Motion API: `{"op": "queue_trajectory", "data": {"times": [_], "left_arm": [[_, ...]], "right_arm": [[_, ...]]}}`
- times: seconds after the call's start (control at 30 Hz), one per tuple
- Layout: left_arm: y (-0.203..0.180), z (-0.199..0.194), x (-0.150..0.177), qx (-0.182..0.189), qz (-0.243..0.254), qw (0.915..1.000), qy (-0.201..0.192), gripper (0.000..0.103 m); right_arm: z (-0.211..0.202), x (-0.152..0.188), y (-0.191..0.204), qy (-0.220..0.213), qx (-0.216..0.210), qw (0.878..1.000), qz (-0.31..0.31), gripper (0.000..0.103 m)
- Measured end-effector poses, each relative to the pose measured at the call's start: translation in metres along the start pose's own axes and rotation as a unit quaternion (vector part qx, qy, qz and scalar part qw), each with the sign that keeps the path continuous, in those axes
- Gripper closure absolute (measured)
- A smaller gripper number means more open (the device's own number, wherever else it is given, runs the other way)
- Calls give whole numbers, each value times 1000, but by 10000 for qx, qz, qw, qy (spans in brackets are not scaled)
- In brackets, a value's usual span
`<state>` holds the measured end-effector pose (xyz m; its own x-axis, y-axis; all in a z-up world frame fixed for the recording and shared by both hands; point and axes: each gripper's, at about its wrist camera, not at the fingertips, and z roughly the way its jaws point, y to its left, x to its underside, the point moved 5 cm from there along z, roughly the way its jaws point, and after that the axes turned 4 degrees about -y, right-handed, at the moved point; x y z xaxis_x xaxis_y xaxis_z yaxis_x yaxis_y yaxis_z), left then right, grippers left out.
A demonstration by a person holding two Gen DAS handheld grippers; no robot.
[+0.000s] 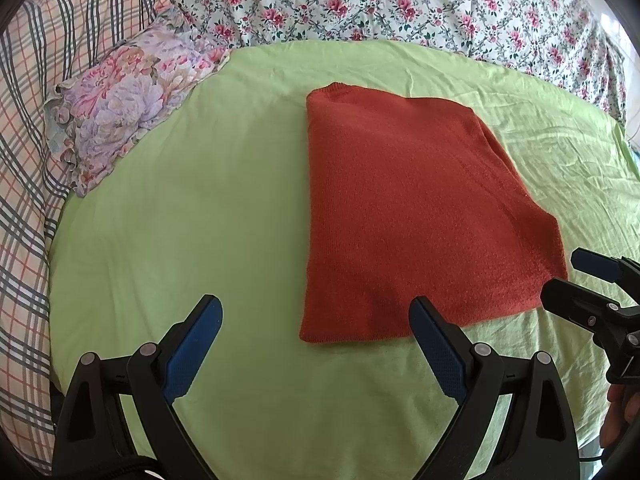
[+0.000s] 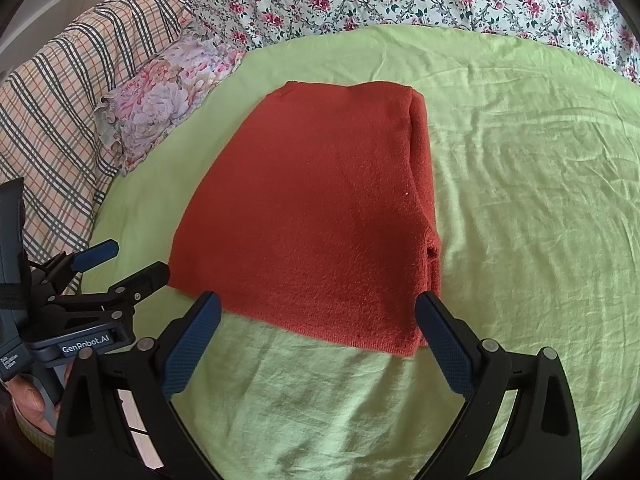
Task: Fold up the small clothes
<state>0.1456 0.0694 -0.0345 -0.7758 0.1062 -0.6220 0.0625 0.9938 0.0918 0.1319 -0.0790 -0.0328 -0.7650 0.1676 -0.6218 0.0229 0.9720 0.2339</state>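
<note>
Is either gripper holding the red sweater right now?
No, the left gripper and the right gripper are both open, and the folded red sweater lies free on the green sheet.

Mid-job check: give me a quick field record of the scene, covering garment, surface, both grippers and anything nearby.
garment: rust-orange knitted sweater, folded into a flat rectangle, layered edges on its right side
surface: light green bedsheet, wrinkled
left gripper: open, empty, near the sweater's front edge
right gripper: open, empty, at the sweater's front edge
nearby: pastel floral frilled pillow, left of the sweater; plaid blanket; rose-print quilt behind
</note>
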Motion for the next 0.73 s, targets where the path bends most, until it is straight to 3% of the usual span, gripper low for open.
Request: {"op": "queue_trajectory", "data": {"times": [0.73], "left_arm": [[12, 26, -20, 4, -199, 9997, 117, 8]], "right_arm": [[7, -15, -21, -91, 158, 9998, -14, 5]]}}
